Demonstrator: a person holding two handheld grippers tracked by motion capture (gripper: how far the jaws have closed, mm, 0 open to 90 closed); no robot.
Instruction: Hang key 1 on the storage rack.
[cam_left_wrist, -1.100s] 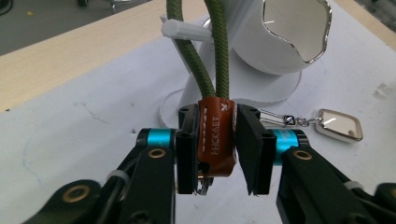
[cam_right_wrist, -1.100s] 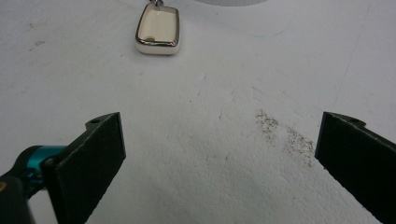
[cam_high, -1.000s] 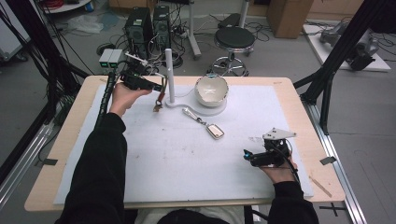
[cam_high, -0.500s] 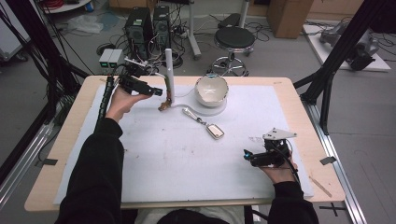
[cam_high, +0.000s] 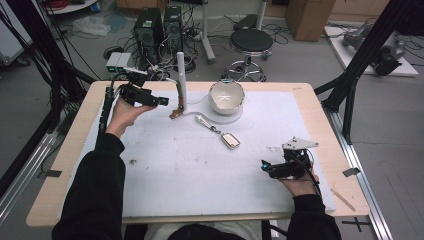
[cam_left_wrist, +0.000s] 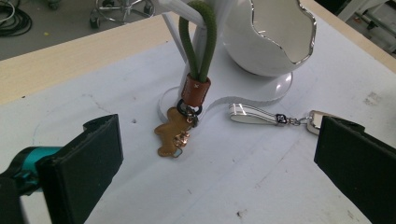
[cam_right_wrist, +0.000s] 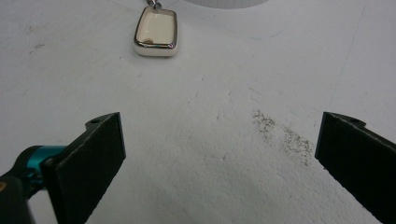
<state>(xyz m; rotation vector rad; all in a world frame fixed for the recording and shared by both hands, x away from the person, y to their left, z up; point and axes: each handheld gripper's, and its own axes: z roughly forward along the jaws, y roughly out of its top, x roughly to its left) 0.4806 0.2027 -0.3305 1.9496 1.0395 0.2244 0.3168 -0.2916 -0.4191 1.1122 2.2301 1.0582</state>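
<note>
- A green cord keychain (cam_left_wrist: 198, 44) is hanging by its loop from a white stand (cam_high: 181, 82), straight ahead of the left gripper (cam_left_wrist: 212, 154), with its brown leather collar (cam_left_wrist: 195, 89) and gingerbread-shaped charm (cam_left_wrist: 170, 133) dangling until the charm is lying on the tabletop (cam_high: 165, 165) at the foot of the stand.
- The left gripper is sitting released, jaws spread wide on either side of the charm and a short way back from it, so the loop looks hung and freed.
- To finish the step well, I would judge that the gripper should be backing straight away, keeping both jaws off the cord so it is not dragged from its peg.
- Beyond the charm, to the gripper's right, a white strap keychain (cam_left_wrist: 254, 114) is lying flat with its cream fob (cam_right_wrist: 155, 30), and a white bowl (cam_left_wrist: 275, 35) is standing behind it.
- The right gripper (cam_right_wrist: 219, 154) is resting released, near the fob but short of it.
- The top of the stand and the peg carrying the loop are cut off in the left gripper view, so how securely the cord is seating is hard to tell.
</note>
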